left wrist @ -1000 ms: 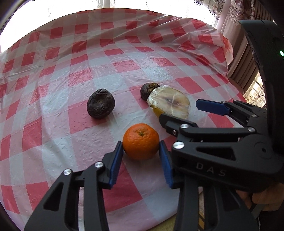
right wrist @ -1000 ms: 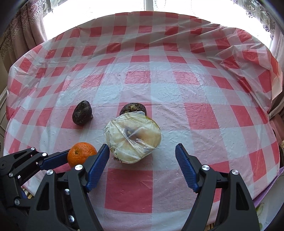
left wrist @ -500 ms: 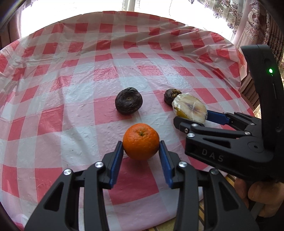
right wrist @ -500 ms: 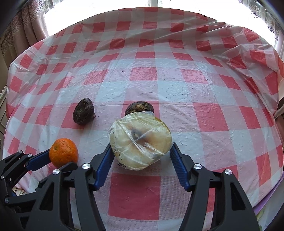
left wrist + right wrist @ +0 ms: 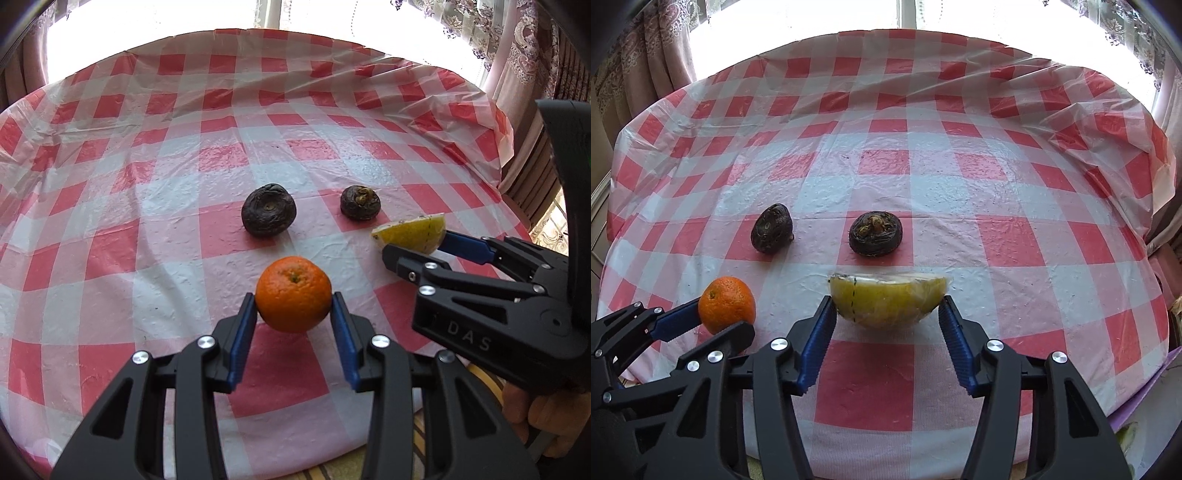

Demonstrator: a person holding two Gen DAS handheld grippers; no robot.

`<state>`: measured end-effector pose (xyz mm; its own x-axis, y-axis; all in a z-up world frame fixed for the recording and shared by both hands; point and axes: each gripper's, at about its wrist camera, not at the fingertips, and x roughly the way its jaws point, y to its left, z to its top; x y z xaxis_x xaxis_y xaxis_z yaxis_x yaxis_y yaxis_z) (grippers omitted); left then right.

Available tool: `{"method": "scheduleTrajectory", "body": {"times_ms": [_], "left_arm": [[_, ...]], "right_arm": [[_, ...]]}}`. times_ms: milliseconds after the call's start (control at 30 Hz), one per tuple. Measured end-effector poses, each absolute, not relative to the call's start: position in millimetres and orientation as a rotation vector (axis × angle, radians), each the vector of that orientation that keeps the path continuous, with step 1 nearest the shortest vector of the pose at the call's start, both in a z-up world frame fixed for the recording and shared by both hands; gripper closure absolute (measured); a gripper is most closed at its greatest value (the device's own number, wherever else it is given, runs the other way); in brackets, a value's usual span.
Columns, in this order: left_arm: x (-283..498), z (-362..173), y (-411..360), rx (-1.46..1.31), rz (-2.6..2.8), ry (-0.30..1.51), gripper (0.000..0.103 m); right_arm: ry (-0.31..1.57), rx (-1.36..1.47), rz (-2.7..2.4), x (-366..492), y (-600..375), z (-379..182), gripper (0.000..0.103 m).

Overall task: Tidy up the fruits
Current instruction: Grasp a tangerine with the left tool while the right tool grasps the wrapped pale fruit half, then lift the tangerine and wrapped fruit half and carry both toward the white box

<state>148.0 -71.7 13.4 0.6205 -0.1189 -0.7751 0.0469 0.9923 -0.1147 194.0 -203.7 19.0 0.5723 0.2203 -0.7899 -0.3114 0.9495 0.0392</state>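
Note:
My left gripper (image 5: 294,304) is shut on an orange mandarin (image 5: 293,293) and holds it above the cloth; the mandarin also shows in the right wrist view (image 5: 727,304). My right gripper (image 5: 887,308) is shut on a plastic-wrapped yellow half fruit (image 5: 888,302), lifted off the table; the half fruit shows from the side in the left wrist view (image 5: 410,231). Two dark wrinkled fruits lie on the table beyond: a larger one (image 5: 268,215) on the left and a smaller one (image 5: 360,202) on the right. In the right wrist view they are the left fruit (image 5: 772,229) and the right fruit (image 5: 875,233).
The round table wears a red-and-white checked plastic cloth (image 5: 221,155). Bright windows and curtains (image 5: 524,48) stand behind it. The table's near edge (image 5: 886,454) lies just below the grippers.
Both grippers have lifted and drawn back with their fruits. The right gripper closed on the wrapped half fruit and tilted it up, so it now shows edge-on. The dark fruits stayed put.

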Motion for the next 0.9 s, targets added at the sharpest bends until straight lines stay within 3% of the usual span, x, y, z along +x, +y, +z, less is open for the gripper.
{"method": "scheduleTrajectory", "body": {"times_ms": [700,900], "left_arm": [[139.4,18.6,-86.6,-0.024,-0.085,0.885,0.062],[140.3,17.3,-86.0,-0.023,-0.078,0.892,0.062]], "right_arm": [[0.984,-0.049,0.314,163.2,-234.7,11.6,0.046],[0.973,-0.047,0.321,167.3,-230.8,14.8,0.032]]}}
